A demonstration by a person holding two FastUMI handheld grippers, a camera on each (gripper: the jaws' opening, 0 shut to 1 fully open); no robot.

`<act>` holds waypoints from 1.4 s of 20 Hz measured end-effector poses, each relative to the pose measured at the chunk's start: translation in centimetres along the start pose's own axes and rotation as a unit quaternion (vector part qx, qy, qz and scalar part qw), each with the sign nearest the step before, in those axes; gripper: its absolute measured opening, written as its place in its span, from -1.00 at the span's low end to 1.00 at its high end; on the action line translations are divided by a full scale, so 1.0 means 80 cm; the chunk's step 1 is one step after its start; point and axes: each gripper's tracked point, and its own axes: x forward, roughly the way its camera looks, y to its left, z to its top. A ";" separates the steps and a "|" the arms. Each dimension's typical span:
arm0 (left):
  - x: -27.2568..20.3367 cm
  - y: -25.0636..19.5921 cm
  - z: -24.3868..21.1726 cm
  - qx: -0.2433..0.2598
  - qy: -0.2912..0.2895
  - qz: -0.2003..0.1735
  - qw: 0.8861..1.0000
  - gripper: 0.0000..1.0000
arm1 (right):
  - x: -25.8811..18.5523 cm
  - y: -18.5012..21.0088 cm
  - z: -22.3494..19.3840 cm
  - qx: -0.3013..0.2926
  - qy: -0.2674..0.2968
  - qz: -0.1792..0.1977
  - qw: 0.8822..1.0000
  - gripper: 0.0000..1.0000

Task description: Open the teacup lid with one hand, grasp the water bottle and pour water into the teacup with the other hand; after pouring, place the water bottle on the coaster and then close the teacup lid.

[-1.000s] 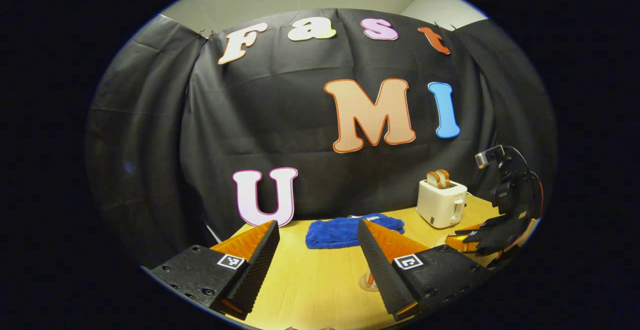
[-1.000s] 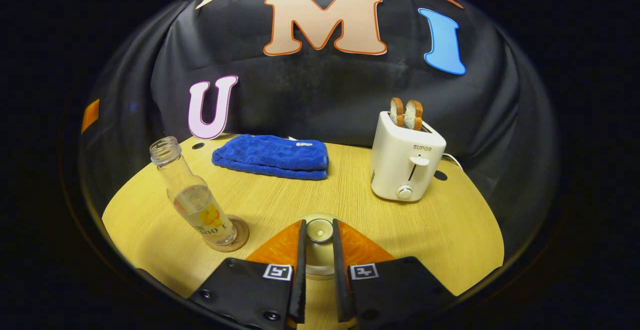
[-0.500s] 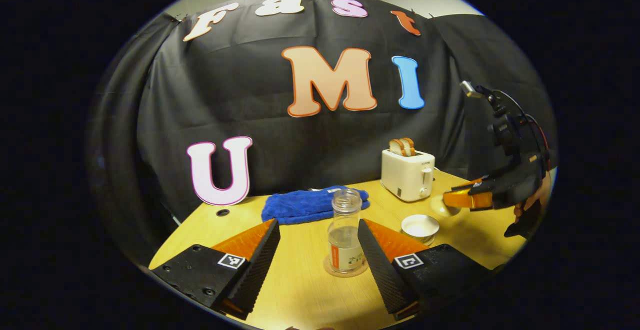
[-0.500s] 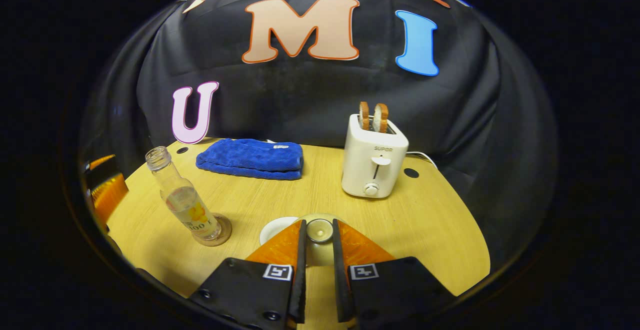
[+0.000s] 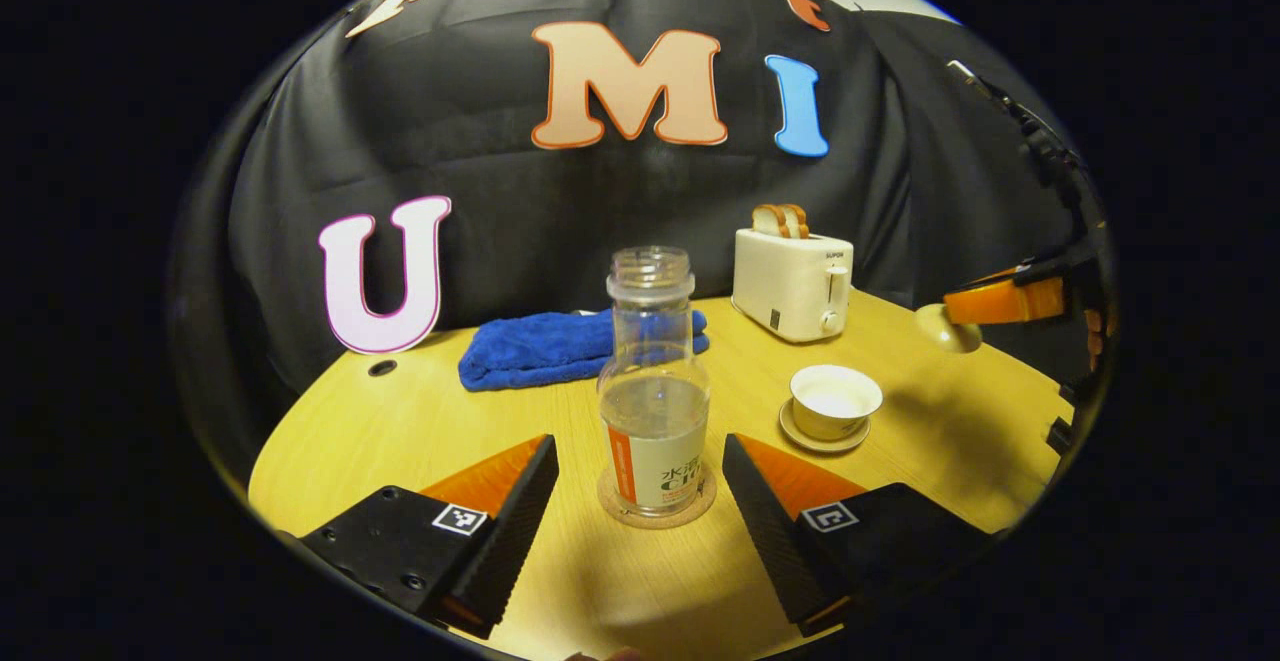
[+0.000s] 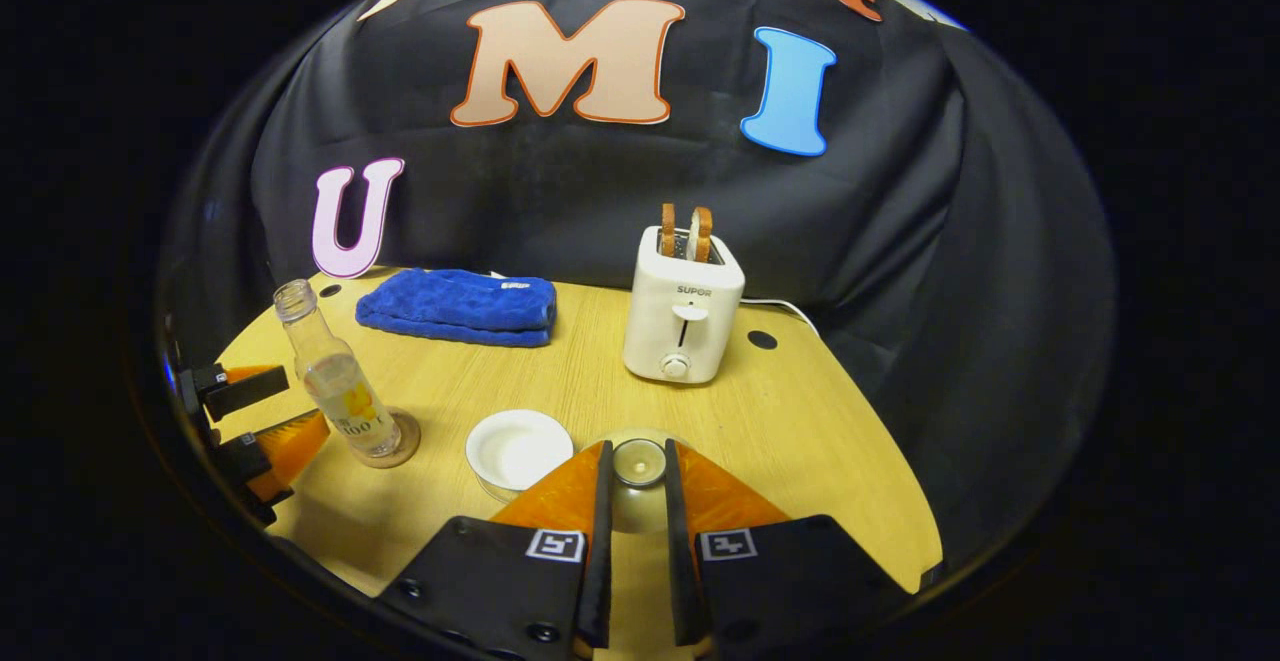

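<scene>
In the left gripper view, the left gripper (image 5: 640,481) is now framing the one water bottle (image 5: 653,381) between its widely spread fingers, where a second ago the bottle was hardly showing; the bottle is standing upright on the single coaster (image 5: 657,503), untouched, so the grasp is coming next. One uncovered teacup (image 5: 835,403) is sitting on its saucer to the right, near one toaster (image 5: 793,279) and one blue towel (image 5: 560,351). In the right gripper view, the right gripper (image 6: 637,501) is pinching the one teacup lid (image 6: 638,463) by its knob, holding it lifted beside the cup, farther off than before, clearing room for pouring.
</scene>
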 end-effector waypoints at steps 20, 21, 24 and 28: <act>0.056 -0.001 -0.021 0.094 0.059 0.008 0.994 0.48 | -0.011 -0.032 -0.004 0.034 0.000 -0.013 0.999 -0.46; 0.057 0.008 -0.018 0.116 0.061 0.023 0.991 0.48 | -0.011 -0.032 -0.005 0.035 0.000 -0.013 0.999 -0.46; 0.060 0.019 -0.006 0.193 0.068 0.051 0.978 0.44 | -0.010 -0.031 -0.008 0.038 -0.003 -0.006 0.999 -0.48; 0.063 0.021 0.000 0.277 0.082 0.057 0.956 0.43 | -0.006 -0.033 -0.016 0.043 -0.004 0.002 0.999 -0.48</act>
